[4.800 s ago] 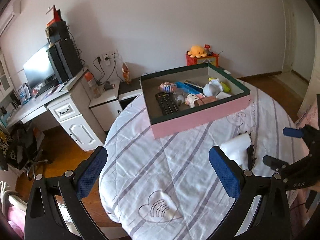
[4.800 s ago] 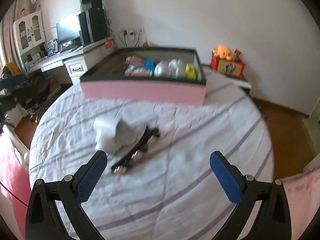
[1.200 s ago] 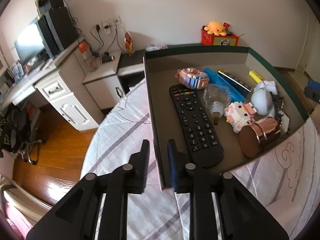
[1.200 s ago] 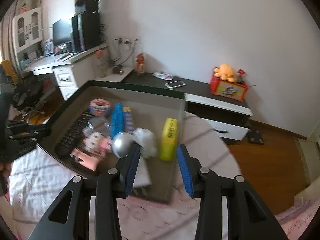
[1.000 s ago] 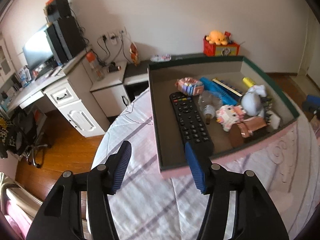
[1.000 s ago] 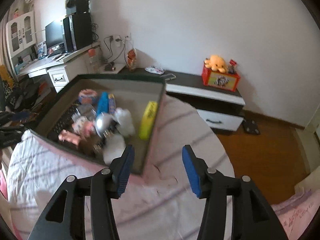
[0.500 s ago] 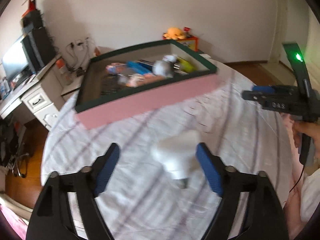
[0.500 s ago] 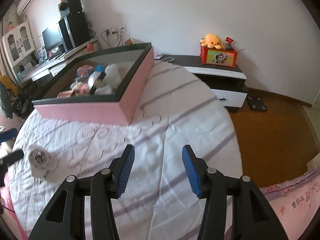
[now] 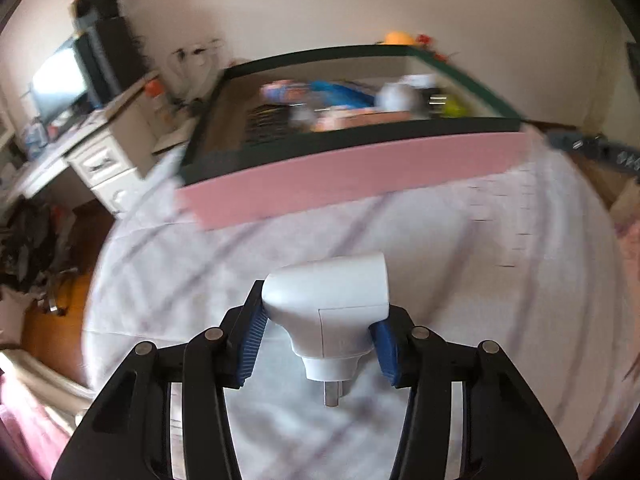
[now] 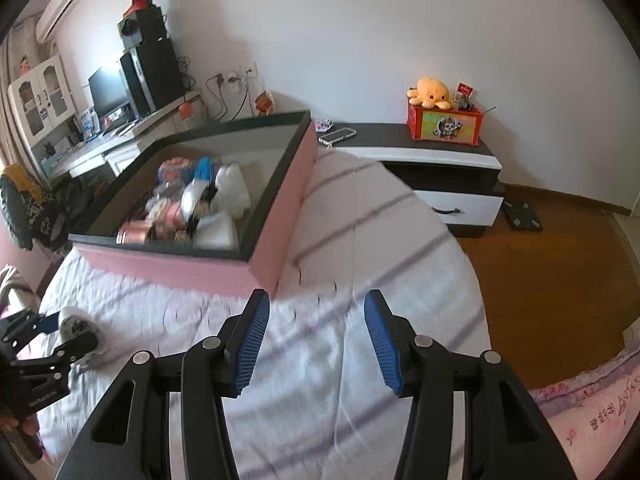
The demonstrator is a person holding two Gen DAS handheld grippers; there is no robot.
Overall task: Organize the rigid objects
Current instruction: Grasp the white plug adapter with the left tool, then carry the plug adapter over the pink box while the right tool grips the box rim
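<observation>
Adapter [image 9: 326, 304], white, sits clamped between the blue pads of the left gripper [image 9: 320, 336], prong toward the camera, near side of the pink box [image 9: 352, 176], presumably for loading there; right gripper [image 10: 316, 344] hangs unclenched, holding nothing

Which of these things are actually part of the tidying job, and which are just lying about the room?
Part of the job:
- white plug adapter, clamped in the left hand-held gripper
- pink box holding sorted items
- right hand-held gripper, open, holding nothing

Just lying about:
- orange plush octopus
- phone
- monitor
</observation>
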